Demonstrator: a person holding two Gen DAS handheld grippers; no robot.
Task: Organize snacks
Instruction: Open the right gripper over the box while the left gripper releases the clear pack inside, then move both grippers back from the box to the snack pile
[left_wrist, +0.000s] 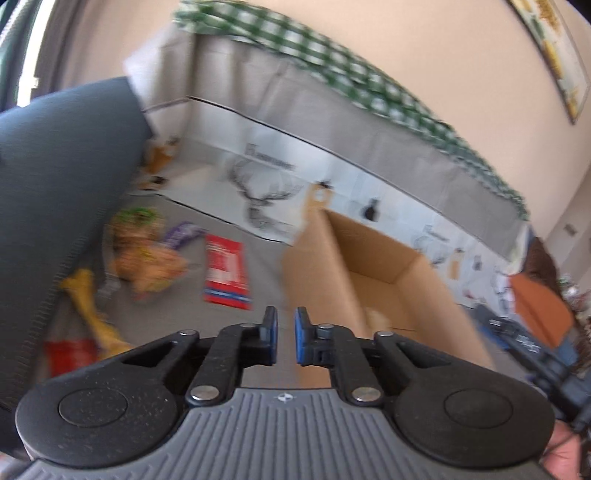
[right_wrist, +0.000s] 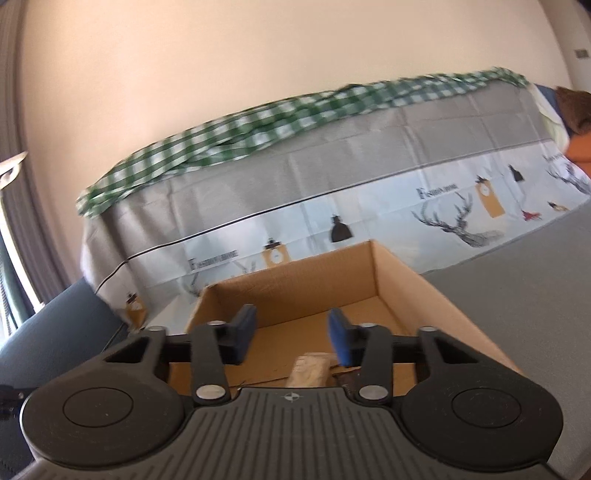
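An open cardboard box stands on a grey cloth-covered surface. Left of it lie loose snacks: a red packet, a purple packet, an orange-yellow bag and a long yellow packet. My left gripper hovers between the red packet and the box, its blue pads nearly together with nothing between them. My right gripper hangs over the box, jaws apart and empty. Below it, on the box floor, lie a pale wrapped snack and a dark packet, both partly hidden.
A dark grey cushion looms at the left, close to the snack pile. Behind the box rises a backrest draped in a deer-print cloth with a green checked cloth on top. Bare grey surface lies right of the box.
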